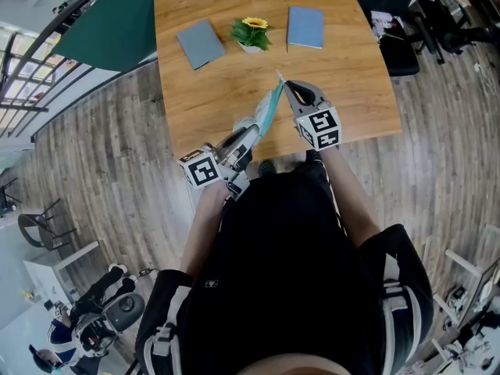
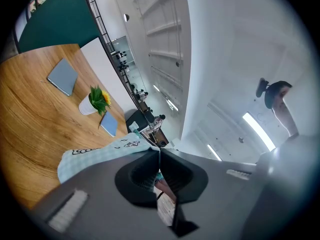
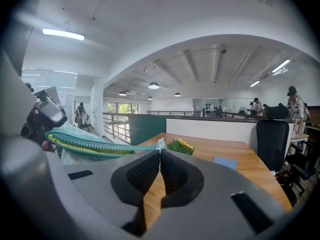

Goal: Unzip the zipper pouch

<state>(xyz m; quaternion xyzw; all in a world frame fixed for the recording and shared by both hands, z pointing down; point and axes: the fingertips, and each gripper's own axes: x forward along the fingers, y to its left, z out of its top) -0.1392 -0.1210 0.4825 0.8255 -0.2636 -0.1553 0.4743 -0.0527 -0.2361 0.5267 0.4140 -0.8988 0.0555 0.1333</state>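
A light-teal checked zipper pouch hangs stretched above the wooden table, held between both grippers. My left gripper is shut on the pouch's near end; in the left gripper view the fabric runs out leftward from the closed jaws of the left gripper. My right gripper is shut at the pouch's far tip, on the zipper pull. In the right gripper view the zipper shows two parted rows of teeth, teal and yellow, converging on the right gripper.
Two blue-grey notebooks lie at the back of the table with a small potted sunflower between them. A black office chair stands at the table's right side. The person stands at the table's near edge.
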